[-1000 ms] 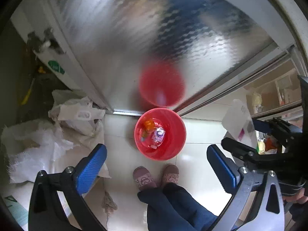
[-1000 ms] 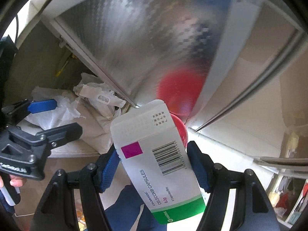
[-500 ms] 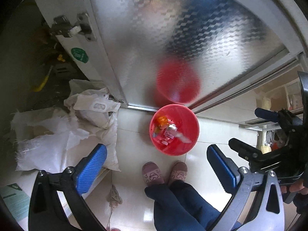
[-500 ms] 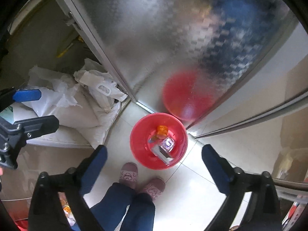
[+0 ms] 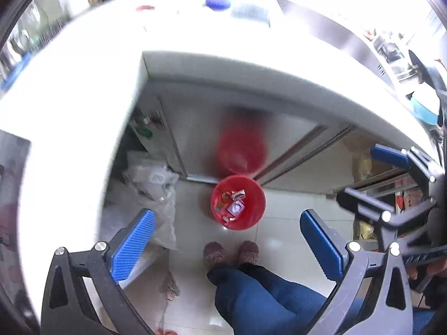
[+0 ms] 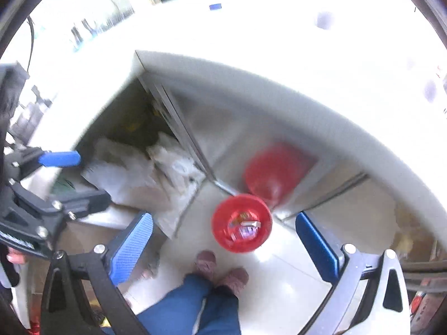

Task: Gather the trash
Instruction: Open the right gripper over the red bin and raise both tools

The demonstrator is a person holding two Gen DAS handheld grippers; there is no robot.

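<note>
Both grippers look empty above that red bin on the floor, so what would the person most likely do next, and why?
Probably swing toward the white counter to find another piece of trash. The right gripper is opening with nothing between its pads, the left gripper is open and empty too, and the red bin already holds several small packets.

One red bin [image 5: 252, 217] stands on the floor, and one red reflection of it [image 5: 241, 150] shows on the metal cabinet door behind. Inside the bin lie several pieces of trash [image 5: 233, 205], about four or five; the blur prevents an exact count. Two grippers are in view: the left gripper [image 5: 227, 247] and the right gripper [image 6: 223, 247], each with two blue pads. Two slippered feet [image 5: 230, 252] stand just below the bin, with two legs in blue trousers [image 5: 251, 290]. One heap of white plastic bags [image 6: 145, 176] lies by the open cabinet. One white desk [image 5: 195, 39] runs above.
</note>
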